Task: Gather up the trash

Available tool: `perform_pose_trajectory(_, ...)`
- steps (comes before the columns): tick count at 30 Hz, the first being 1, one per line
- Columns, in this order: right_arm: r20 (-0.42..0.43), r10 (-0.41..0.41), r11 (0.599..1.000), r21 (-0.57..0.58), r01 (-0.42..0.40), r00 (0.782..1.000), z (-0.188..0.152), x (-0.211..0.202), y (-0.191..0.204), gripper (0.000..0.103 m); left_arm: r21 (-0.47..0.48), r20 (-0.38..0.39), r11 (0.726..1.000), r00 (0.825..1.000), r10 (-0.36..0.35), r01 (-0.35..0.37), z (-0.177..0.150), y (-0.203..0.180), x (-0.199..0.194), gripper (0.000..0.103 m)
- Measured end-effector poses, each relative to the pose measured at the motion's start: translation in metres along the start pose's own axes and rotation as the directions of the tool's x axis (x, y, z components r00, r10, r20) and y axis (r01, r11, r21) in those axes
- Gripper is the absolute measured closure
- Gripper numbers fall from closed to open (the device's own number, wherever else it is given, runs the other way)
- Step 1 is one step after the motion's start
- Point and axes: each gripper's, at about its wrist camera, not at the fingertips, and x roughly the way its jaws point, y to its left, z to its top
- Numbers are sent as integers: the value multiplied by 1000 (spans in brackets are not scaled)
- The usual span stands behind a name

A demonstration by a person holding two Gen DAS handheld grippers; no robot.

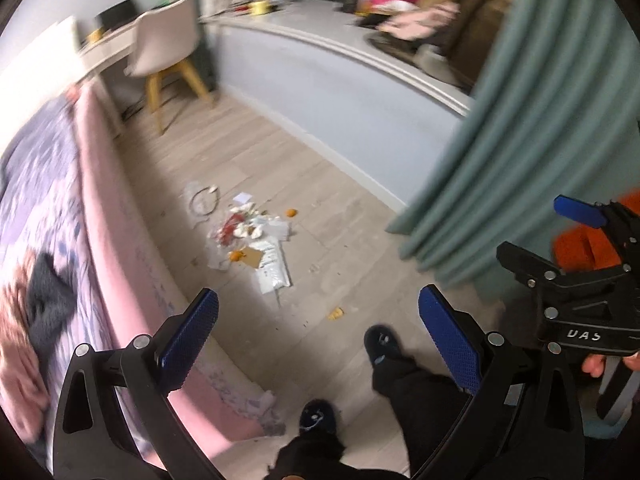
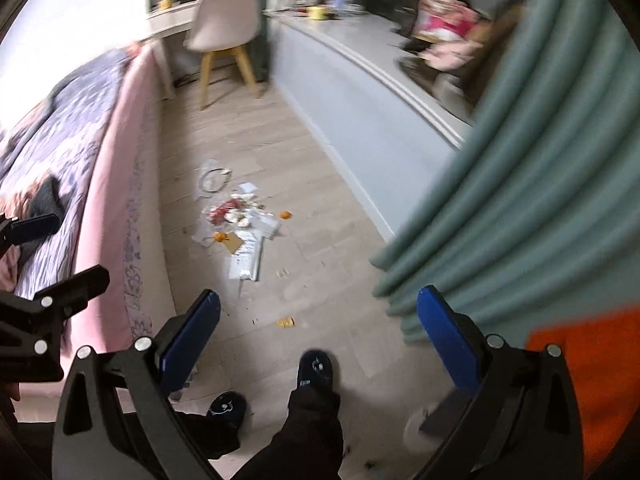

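Pink bed [image 1: 104, 208] edges the left; just right of it the trash [image 1: 248, 236] lies scattered on the floor [image 1: 320, 208], peel bits [image 1: 335, 313] strayed nearer. Both grippers, left [image 1: 318, 340] and right [image 2: 318, 340], hang spread and empty, well short. Risk: thin wrappers could slip the pads, and small bits get missed or trodden.

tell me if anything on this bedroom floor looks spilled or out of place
Yes. A pile of trash lies strewn on the wood floor beside the pink-skirted bed: white plastic packaging, red wrappers, a cardboard scrap. Orange peel pieces have scattered away from it, one lying nearest the person's feet. Both grippers are open and empty.
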Motion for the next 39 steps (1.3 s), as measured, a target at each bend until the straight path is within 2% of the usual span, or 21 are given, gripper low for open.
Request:
perform_pose_trajectory(2, -9, 61, 995, -73, -61, 998, 22, 22, -3, 7, -73, 3, 996, 998, 60, -60, 12, 0, 12, 6)
perform_pose_trajectory(4, -15, 118, 981, -155, -119, 993, 43, 39, -5, 7, -135, 7, 987, 996, 89, -87, 18, -4, 19, 6)
perform_pose_trajectory(8, -40, 181, 932, -313, -184, 983, 77, 66, 6, 7, -222, -5, 967, 992, 124, -122, 27, -6, 30, 6)
perform_pose_trajectory(14, -88, 240, 881, -397, -255, 967, 110, 97, 29, 7, -322, -38, 930, 984, 174, -177, 30, 11, 48, 6)
perform_pose_trajectory(19, -128, 230, 864, -430, -262, 965, 129, 129, 54, 7, -374, -69, 906, 980, 185, -197, 25, 46, 78, 6)
perform_pose_trajectory(25, -154, 226, 858, -437, -272, 962, 137, 176, 70, 7, -370, -106, 905, 978, 182, -209, 17, 78, 133, 6)
perform_pose_trajectory(31, -184, 252, 838, -449, -310, 950, 136, 235, 84, 7, -363, -107, 908, 977, 182, -209, 15, 85, 200, 6)
perform_pose_trajectory(37, -186, 278, 784, -523, -335, 942, 121, 322, 99, 7, -403, -136, 886, 972, 189, -229, -12, 90, 295, 6)
perform_pose_trajectory(39, -196, 290, 759, -549, -350, 937, 110, 359, 103, 7, -400, -141, 887, 972, 188, -230, -25, 89, 326, 6)
